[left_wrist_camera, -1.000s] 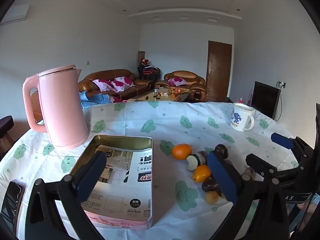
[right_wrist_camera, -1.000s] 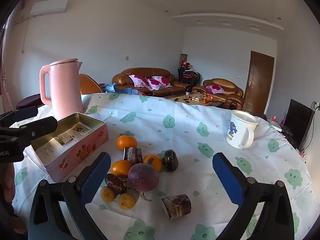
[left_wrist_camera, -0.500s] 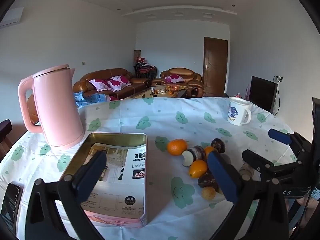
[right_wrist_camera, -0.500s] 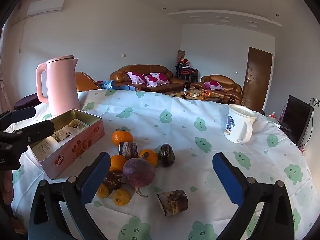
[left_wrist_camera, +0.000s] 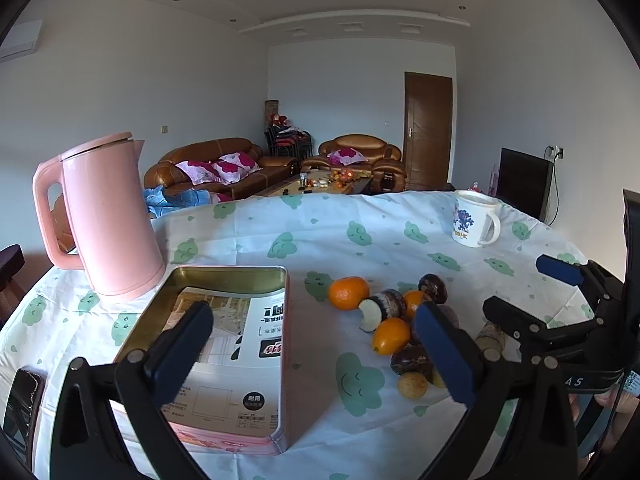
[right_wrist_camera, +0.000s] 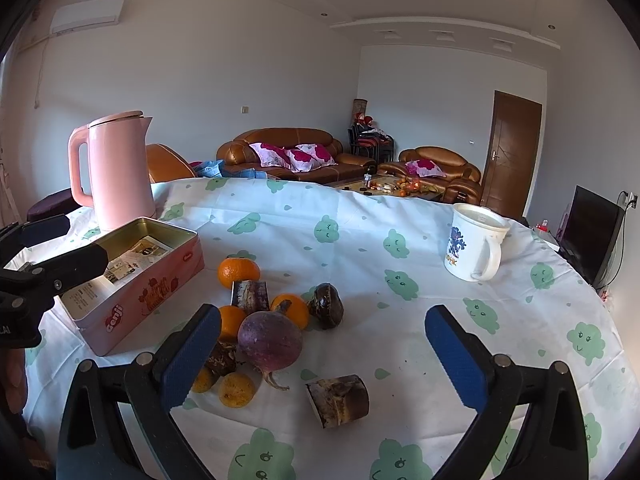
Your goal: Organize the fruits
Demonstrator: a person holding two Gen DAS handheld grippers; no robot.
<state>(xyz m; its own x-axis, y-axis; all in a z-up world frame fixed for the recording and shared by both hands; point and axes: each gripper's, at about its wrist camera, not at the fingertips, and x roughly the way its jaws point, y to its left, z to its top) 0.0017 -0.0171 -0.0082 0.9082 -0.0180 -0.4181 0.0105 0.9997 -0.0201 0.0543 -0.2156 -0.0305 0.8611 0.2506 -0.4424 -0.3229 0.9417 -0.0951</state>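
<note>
Both grippers splayed and empty — left gripper (left_wrist_camera: 316,348) over the tin (left_wrist_camera: 224,276), right gripper (right_wrist_camera: 324,352) above the fruit pile (right_wrist_camera: 272,320) beside it — risk of scattering round fruit off-table.

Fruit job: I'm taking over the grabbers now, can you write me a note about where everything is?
Left gripper: open, empty, above the pink tin.
Right gripper: open, empty, over the fruit pile.
Fruit sits loose on the tablecloth beside the tin: oranges, a purple round one, dark pieces, one cut piece lying apart.
Done: no fruit in the tin, only a printed sheet.
Left: all the fruit.
</note>
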